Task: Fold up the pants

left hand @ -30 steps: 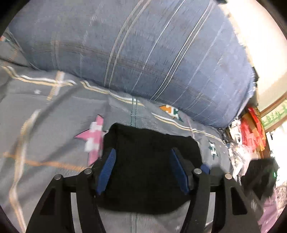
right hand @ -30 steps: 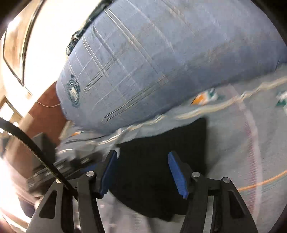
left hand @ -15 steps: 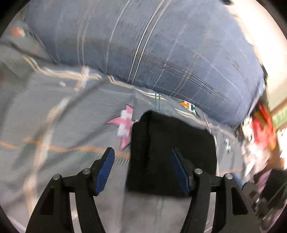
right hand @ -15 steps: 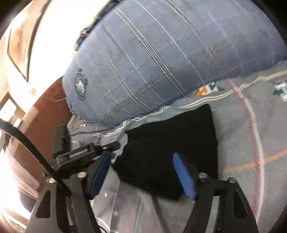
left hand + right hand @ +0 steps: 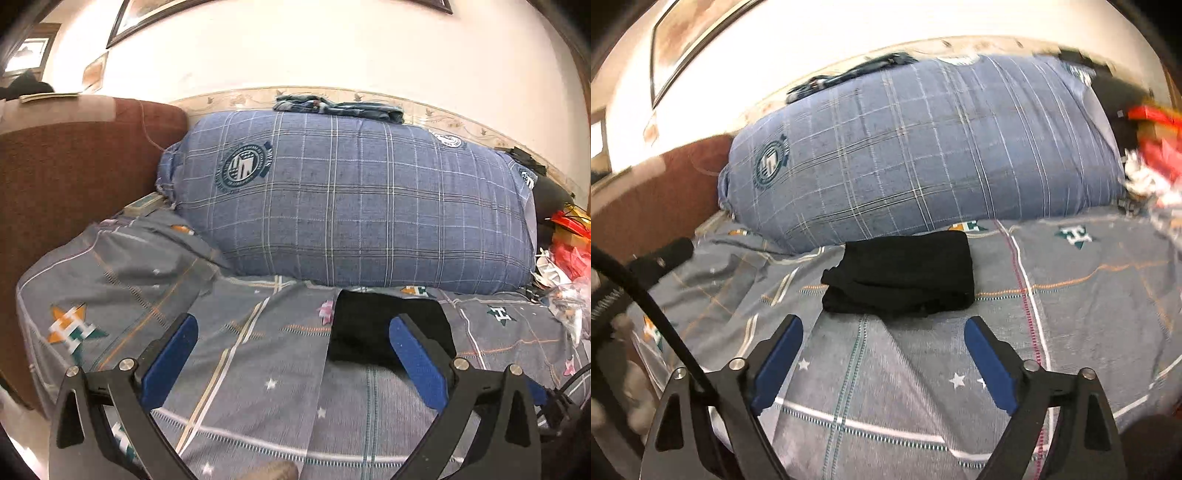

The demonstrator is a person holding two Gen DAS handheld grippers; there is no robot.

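Both of my grippers have pulled back from the pants since a moment ago. From my left wrist, the left gripper hangs with fingers apart and empty; the black pants lie folded on the bed at 1 o'clock, just below the blue plaid pillow. From my right wrist, the right gripper gapes empty; the pants sit at 12 o'clock, a compact dark rectangle with layered edges toward me.

- Black pants lie folded on the grey sheet, just before the blue pillow.
- Right gripper hangs spread, empty, short of them.
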